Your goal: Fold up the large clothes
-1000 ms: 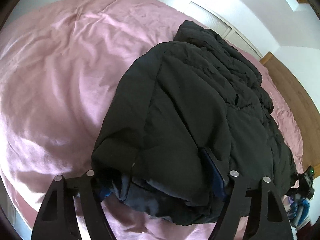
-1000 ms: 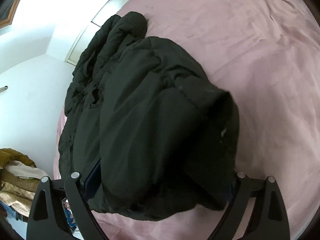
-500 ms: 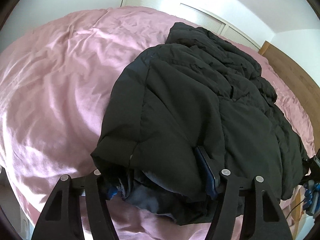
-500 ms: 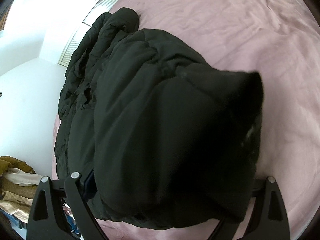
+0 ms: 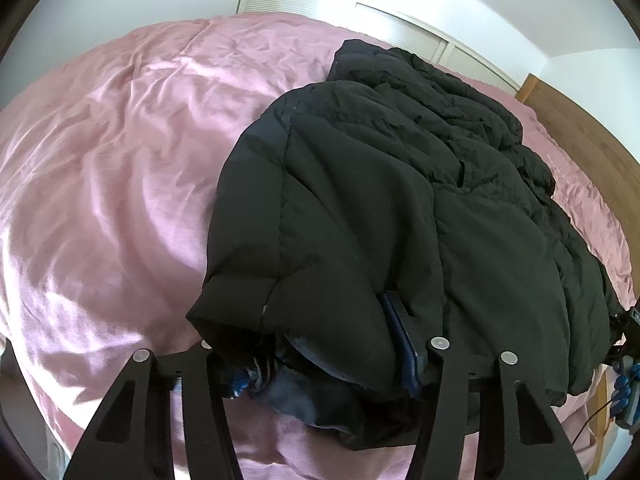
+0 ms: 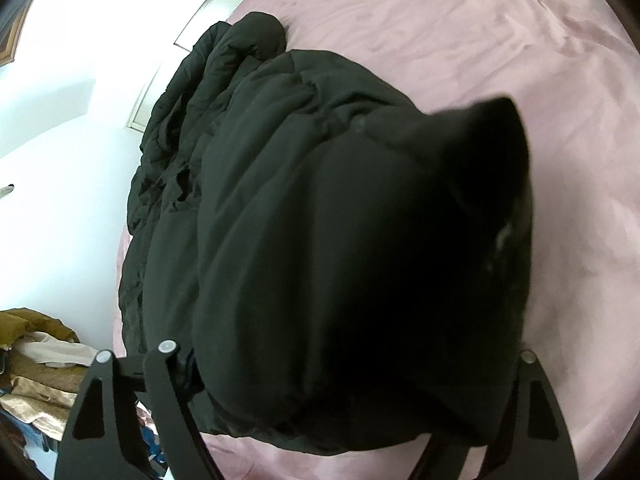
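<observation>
A large black puffer jacket (image 5: 400,208) lies on the pink bed (image 5: 120,180), partly folded over itself. My left gripper (image 5: 320,360) holds its near hem bunched between wide-set fingers; the fingertips are hidden in the fabric. In the right wrist view the same jacket (image 6: 320,240) fills the middle. My right gripper (image 6: 344,364) has a lifted flap of the jacket draped between and over its fingers. A corner of that flap (image 6: 500,152) sticks up close to the lens.
White louvred closet doors (image 5: 400,28) run behind the bed. A wooden headboard (image 5: 580,128) is at the right. A pile of tan and white clothes (image 6: 36,360) lies off the bed at lower left in the right wrist view.
My right gripper has lifted its jacket flap up toward the lens, so it covers more of the view. My left gripper has tilted up slightly, still holding the hem.
</observation>
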`<state>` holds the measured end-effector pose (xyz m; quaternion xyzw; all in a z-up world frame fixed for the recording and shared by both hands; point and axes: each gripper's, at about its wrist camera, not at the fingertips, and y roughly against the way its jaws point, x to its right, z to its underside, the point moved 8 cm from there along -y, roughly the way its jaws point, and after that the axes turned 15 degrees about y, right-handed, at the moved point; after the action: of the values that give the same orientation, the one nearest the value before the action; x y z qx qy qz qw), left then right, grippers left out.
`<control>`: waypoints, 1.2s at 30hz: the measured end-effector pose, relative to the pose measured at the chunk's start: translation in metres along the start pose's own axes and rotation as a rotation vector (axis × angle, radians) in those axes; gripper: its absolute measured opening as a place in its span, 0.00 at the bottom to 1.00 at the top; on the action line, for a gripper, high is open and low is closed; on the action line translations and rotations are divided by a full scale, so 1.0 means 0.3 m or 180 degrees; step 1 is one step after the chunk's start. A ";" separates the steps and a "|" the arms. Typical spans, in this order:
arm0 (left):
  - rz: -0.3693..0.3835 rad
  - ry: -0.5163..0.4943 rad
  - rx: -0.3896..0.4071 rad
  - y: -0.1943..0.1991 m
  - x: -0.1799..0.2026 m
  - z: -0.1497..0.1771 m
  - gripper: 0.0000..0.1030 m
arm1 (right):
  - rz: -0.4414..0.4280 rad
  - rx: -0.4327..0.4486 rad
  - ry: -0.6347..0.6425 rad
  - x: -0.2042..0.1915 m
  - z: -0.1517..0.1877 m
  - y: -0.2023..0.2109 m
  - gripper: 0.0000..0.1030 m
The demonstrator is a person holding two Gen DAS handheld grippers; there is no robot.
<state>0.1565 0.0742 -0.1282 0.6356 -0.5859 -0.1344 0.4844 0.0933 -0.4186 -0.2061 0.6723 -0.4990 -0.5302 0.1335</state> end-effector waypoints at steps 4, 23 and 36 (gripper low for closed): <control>-0.0089 -0.0105 0.0028 -0.006 0.017 0.004 0.48 | -0.0041 0.0000 0.0007 -0.001 0.003 -0.007 0.70; 0.1302 0.0911 -0.0713 -0.013 0.070 -0.098 0.08 | -0.0523 0.0275 0.0128 -0.102 -0.085 0.061 0.10; 0.1833 0.0839 -0.0113 0.076 0.419 -0.815 0.08 | -0.0960 0.1014 0.0434 -0.344 -0.714 0.194 0.09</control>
<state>0.3579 0.0797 0.0603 0.4470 -0.6715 0.0816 0.5853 0.2499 -0.4367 -0.0187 0.7862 -0.4601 -0.4120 -0.0217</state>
